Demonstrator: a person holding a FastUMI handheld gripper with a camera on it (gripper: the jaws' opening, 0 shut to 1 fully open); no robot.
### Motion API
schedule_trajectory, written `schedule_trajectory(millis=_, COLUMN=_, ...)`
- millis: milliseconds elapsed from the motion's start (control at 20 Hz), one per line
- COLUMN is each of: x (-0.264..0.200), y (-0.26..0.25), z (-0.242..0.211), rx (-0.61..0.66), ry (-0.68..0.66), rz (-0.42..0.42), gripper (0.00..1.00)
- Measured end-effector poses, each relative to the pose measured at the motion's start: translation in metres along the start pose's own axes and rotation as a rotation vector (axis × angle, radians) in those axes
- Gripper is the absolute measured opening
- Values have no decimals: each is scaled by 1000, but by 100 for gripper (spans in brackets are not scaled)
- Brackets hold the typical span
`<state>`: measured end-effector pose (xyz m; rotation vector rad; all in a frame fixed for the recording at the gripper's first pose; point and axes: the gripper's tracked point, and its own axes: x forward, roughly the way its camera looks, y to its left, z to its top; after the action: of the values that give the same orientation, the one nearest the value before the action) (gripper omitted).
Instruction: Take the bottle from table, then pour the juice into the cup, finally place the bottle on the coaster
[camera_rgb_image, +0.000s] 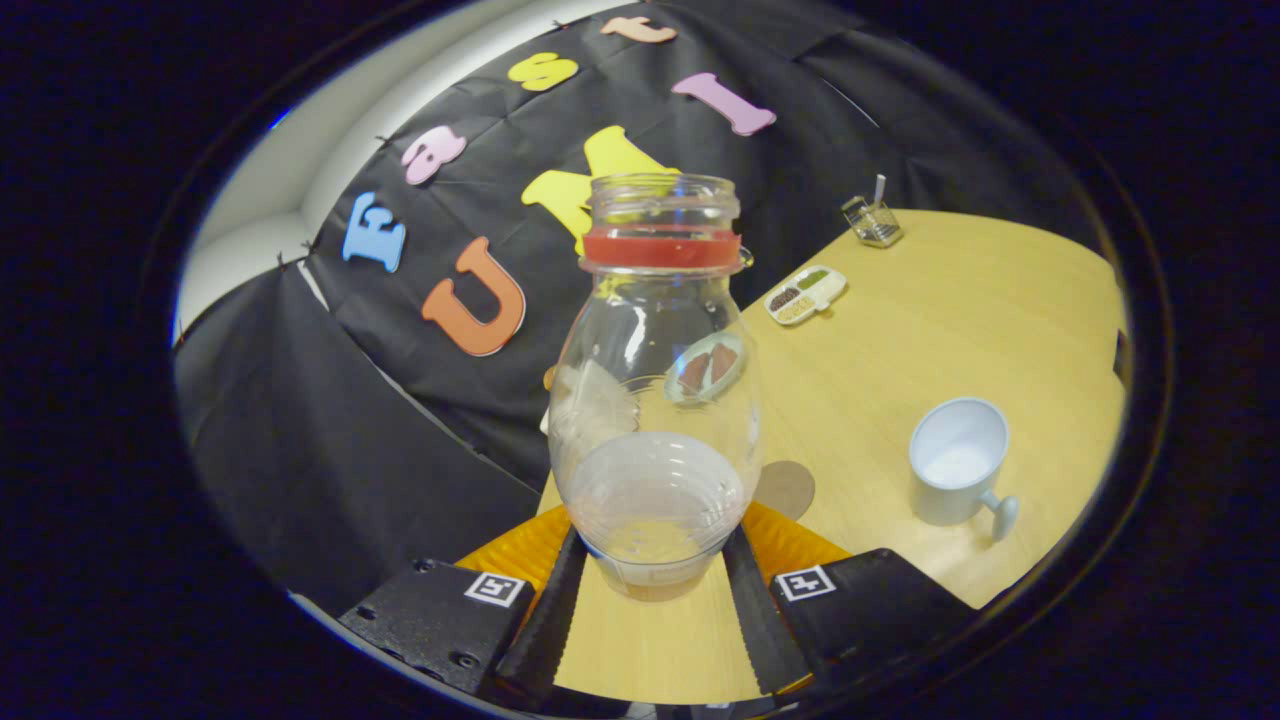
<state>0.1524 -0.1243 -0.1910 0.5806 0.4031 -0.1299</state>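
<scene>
Staged recording booth: black cloth wall (300, 440) hung directly behind pale wooden tabletop (930, 330); white wall (300, 170) above cloth.

Light wooden table (950, 330) across right half of frame. Divided snack tray (806, 294) right of centre, upper part, dark and pale fillings. Small wire holder (872, 222) farther up and right, near table's far edge, pale stick upright inside. Black cloth wall (300, 440) on left.

I see clear bottle (655, 400), red-collared, uncapped, nearly empty, w/ pale cup (958, 462) & round coaster (785, 488) beyond.
</scene>
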Motion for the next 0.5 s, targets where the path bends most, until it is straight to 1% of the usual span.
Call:
schedule_trajectory(millis=200, x=-16, y=-5, z=2, rx=-223, ry=-60, rz=-22, gripper=77)
schedule_trajectory(millis=350, x=-18, y=-21, z=7, rx=-432, ry=-113, rz=-117, gripper=77)
schedule_trajectory(millis=400, x=-17, y=-23, z=8, rx=-485, ry=-120, rz=-147, gripper=77)
schedule_trajectory(millis=450, x=-17, y=-25, z=7, rx=-522, ry=-133, rz=-169, gripper=77)
schedule_trajectory(millis=500, x=-12, y=-22, z=9, rx=-536, ry=-157, rz=-172, gripper=77)
